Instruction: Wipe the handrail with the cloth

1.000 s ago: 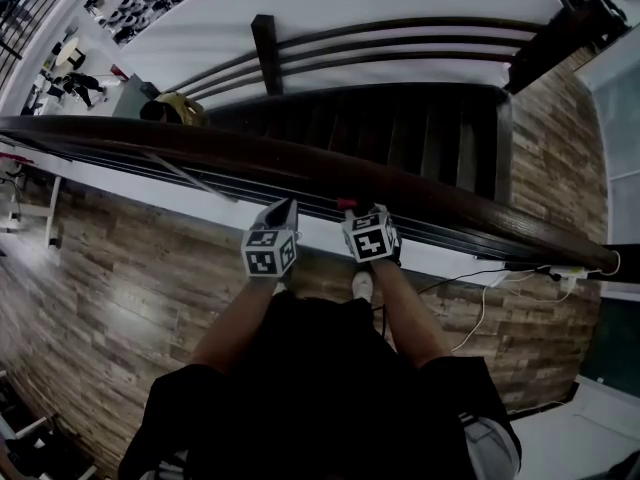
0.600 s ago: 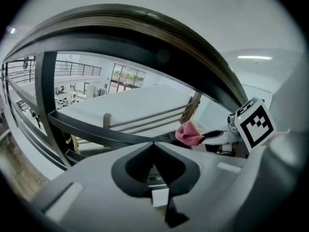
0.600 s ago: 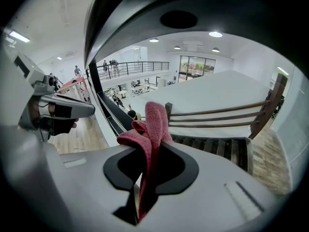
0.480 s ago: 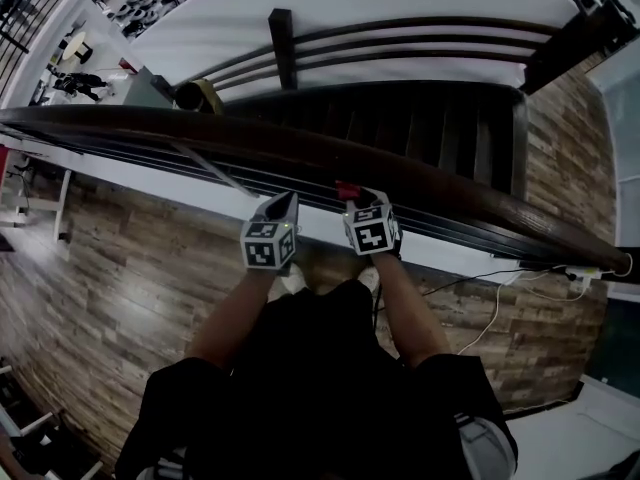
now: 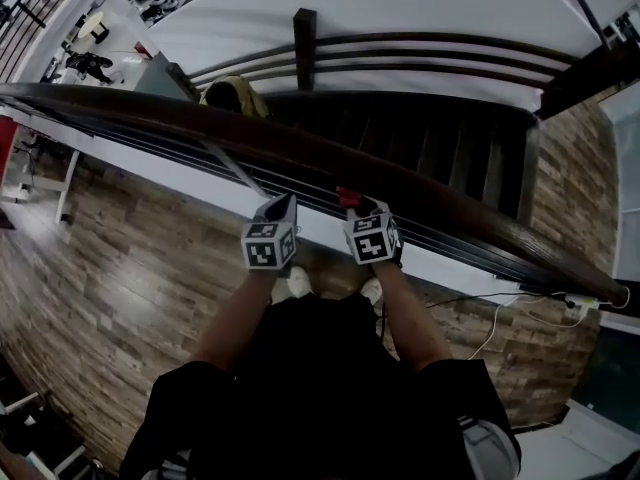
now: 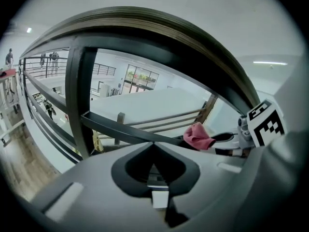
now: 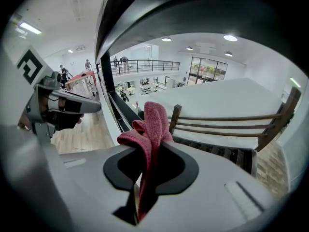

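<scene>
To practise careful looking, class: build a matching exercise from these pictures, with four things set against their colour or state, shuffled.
1 cloth
2 left gripper
3 handrail
4 floor

a dark and curved
b shut, nothing between its jaws
c red, pinched in the right gripper
d wood planks underfoot

Pairs: 1-c; 2-b; 3-a; 4-d

The handrail (image 5: 180,116) crosses the head view from upper left to lower right. Just on its near side the two grippers sit side by side, the left hand-held gripper (image 5: 284,204) to the left of the right hand-held gripper (image 5: 350,201). The cloth (image 5: 347,197) is pinched between the right one's jaws, its end sticking up under the handrail. Stairs (image 5: 430,138) lie beyond the handrail, and the floor (image 5: 110,268) lies on its near side.
</scene>
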Available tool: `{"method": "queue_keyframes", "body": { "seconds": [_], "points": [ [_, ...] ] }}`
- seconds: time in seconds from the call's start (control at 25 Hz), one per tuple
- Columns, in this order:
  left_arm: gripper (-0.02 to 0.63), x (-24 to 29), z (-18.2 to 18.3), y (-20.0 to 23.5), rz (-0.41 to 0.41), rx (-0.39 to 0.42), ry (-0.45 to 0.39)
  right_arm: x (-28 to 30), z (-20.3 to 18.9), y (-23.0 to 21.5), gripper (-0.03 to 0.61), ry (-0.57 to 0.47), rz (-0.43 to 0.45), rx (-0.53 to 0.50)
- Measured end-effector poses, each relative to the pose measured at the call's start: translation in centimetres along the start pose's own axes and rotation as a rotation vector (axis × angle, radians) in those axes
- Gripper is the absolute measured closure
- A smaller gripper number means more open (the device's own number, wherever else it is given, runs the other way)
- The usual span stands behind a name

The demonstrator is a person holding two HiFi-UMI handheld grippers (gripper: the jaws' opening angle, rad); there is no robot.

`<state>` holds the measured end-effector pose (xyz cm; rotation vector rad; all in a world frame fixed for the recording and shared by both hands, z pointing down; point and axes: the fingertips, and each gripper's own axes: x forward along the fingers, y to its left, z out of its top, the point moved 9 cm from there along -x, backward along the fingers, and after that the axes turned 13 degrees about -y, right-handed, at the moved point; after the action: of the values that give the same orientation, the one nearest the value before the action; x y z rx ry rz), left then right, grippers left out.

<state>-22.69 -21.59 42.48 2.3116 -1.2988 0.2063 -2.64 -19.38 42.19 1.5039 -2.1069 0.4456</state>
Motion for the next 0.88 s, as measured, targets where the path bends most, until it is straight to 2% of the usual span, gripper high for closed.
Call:
{"method": "queue_keyframes", "body": {
  "seconds": [0.16,0.56,0.88],
  "points": [
    [0.614,-0.4,0.1,1.2,0.015,-0.007,-0.004,1.0,1.0,0.9,0.528,-0.003,0.007,0.002],
    [0.614,-1.2,0.4,4.1,0.086,-0.014,0.013,3.5,3.7,3.6,0.528,-0.003,0.057,-0.071],
    [0.614,-2.2,1.1,6.6,0.108,-0.023,0.002,5.7,5.2,6.2,0.528,0.000,0.102,-0.110]
  ]
}}
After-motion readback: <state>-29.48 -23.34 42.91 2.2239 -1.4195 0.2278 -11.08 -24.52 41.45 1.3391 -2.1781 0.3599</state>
